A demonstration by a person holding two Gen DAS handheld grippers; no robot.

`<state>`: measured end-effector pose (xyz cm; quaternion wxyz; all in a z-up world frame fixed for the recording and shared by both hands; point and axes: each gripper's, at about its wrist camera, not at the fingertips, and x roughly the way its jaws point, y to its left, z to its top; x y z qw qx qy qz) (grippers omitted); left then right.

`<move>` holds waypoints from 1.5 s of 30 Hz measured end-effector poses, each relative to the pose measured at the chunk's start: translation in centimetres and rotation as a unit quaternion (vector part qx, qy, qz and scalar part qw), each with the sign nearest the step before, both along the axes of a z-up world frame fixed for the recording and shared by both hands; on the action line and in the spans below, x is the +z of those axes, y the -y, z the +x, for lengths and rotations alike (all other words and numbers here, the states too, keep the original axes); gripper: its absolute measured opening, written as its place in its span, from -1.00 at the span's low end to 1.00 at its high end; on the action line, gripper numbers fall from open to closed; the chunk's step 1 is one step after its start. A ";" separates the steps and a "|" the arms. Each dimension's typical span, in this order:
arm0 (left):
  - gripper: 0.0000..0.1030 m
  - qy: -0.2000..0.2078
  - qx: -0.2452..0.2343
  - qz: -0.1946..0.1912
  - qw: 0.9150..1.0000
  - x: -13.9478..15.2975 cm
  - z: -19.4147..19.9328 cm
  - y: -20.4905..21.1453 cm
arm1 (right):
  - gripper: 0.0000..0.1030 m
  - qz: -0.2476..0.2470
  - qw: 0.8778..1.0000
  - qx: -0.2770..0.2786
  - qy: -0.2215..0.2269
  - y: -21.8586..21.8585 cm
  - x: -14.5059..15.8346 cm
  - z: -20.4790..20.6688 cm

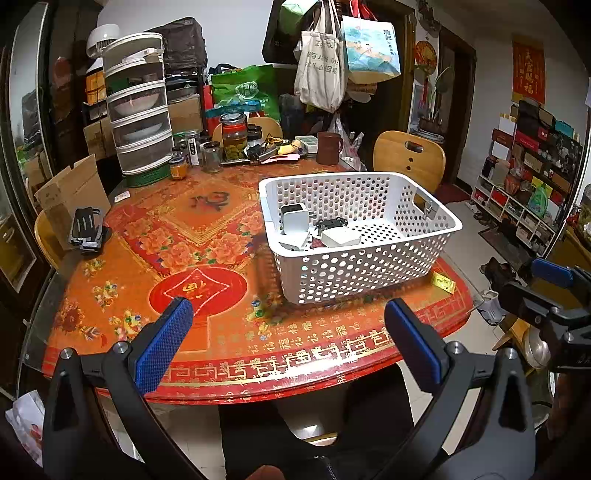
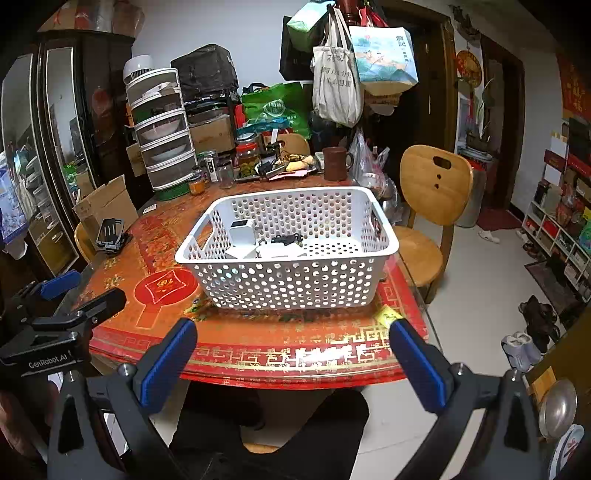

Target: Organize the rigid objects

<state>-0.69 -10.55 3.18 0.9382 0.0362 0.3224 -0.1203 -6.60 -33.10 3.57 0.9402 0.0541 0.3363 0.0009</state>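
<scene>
**Cluttered dining room, pale walls, tiled floor**

Table [image 2: 258,343] ahead with a red-orange floral cloth. Wooden chair [image 2: 432,192] ahead right, pulled out onto light tiled floor [image 2: 476,280]. Dark glass-fronted cabinet [image 2: 55,155] far left. Stacked clear drawer unit [image 2: 164,147] on the table's far left, jars [image 1: 233,134] beside it. Tote bags [image 2: 336,85] hang ahead centre against a white wall [image 2: 221,26]. Dark wooden doorway [image 2: 443,92] ahead right. White cubby shelf [image 1: 517,206] far right, shoes [image 2: 537,314] on the floor near it. Red wall hanging [image 1: 528,70] above the shelf.
</scene>
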 end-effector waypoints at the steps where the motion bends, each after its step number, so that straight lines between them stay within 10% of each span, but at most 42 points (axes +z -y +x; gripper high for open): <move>1: 0.99 0.000 0.000 0.001 1.000 -0.1 0.0 0.1 | 1.00 0.001 1.000 0.000 -0.001 0.1 0.0 0.1; 45: 0.99 -0.005 0.006 0.003 1.000 -0.7 0.4 0.6 | 1.00 0.007 1.000 0.009 -0.005 0.1 -0.5 0.3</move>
